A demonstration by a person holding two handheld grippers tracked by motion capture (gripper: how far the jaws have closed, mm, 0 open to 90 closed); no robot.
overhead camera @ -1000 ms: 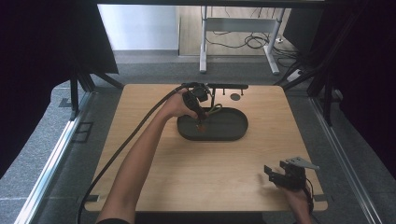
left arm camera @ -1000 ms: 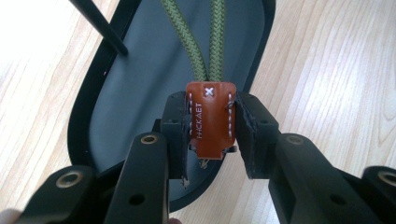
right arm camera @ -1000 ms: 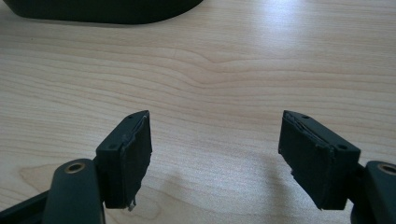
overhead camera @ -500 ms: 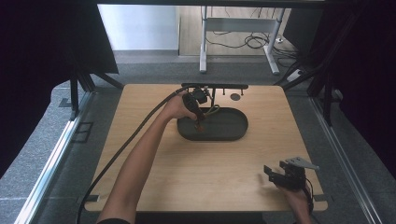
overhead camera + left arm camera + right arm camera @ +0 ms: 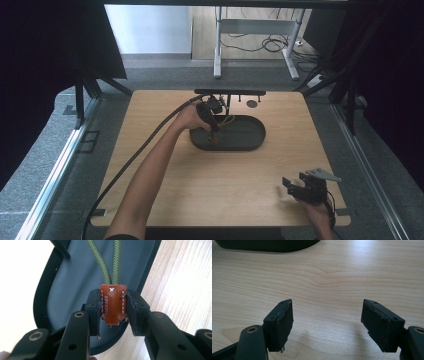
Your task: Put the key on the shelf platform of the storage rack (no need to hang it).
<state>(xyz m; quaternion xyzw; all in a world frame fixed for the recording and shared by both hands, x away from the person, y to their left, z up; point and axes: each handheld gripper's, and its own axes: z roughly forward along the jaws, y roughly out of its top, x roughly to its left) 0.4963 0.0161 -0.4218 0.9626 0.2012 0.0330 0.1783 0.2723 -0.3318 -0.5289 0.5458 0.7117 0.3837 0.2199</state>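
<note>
Grey carpet floor [image 5: 165, 75] surrounds the wooden table [image 5: 240, 190]; a white desk frame [image 5: 255, 30] stands beyond.

Brown stitched tag [image 5: 113, 304], green braided cord [image 5: 111, 260], black tray [image 5: 72, 282].

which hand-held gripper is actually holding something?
The left hand-held gripper: it clamps the brown leather tab on the green cord. The right hand-held gripper is open.

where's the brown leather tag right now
In the left gripper view the brown leather tag is clamped between the left gripper pads, over the near end of the black oval tray, with its green cord running away over the tray.
</note>
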